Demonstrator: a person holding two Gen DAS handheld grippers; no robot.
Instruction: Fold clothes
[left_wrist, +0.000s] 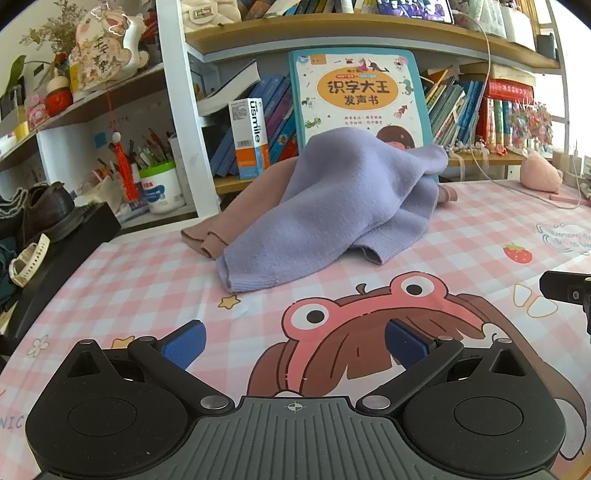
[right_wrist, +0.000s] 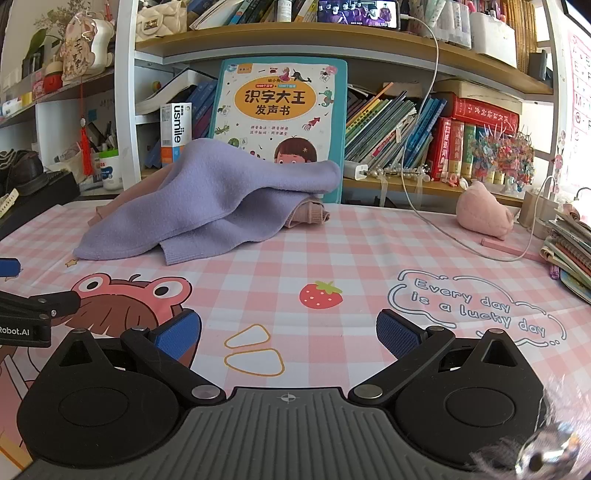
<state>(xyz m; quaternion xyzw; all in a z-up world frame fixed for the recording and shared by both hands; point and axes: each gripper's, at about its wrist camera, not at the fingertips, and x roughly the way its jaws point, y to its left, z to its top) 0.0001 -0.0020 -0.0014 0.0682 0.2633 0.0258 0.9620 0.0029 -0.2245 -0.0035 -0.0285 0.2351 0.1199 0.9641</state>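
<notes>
A lilac knitted garment (left_wrist: 325, 210) (right_wrist: 207, 199) lies crumpled in a heap at the back of the table, draped over a dusty-pink garment (left_wrist: 240, 218) (right_wrist: 310, 216) that sticks out on both sides. My left gripper (left_wrist: 293, 343) hovers open over the pink checked tablecloth (left_wrist: 147, 280), well short of the heap, with nothing between its blue pads (left_wrist: 184, 341). My right gripper (right_wrist: 288, 339) is also open and empty, further right, over the cloth (right_wrist: 351, 251). The left gripper's side shows at the left edge of the right wrist view.
A large children's book (right_wrist: 284, 107) leans on the bookshelf (right_wrist: 443, 184) behind the heap. A pink plush toy (right_wrist: 484, 214), a charging cable (right_wrist: 424, 214) and stacked notebooks (right_wrist: 569, 251) sit at the right. Shoes (left_wrist: 40, 214) on a black box and a pen cup (left_wrist: 160, 184) stand left.
</notes>
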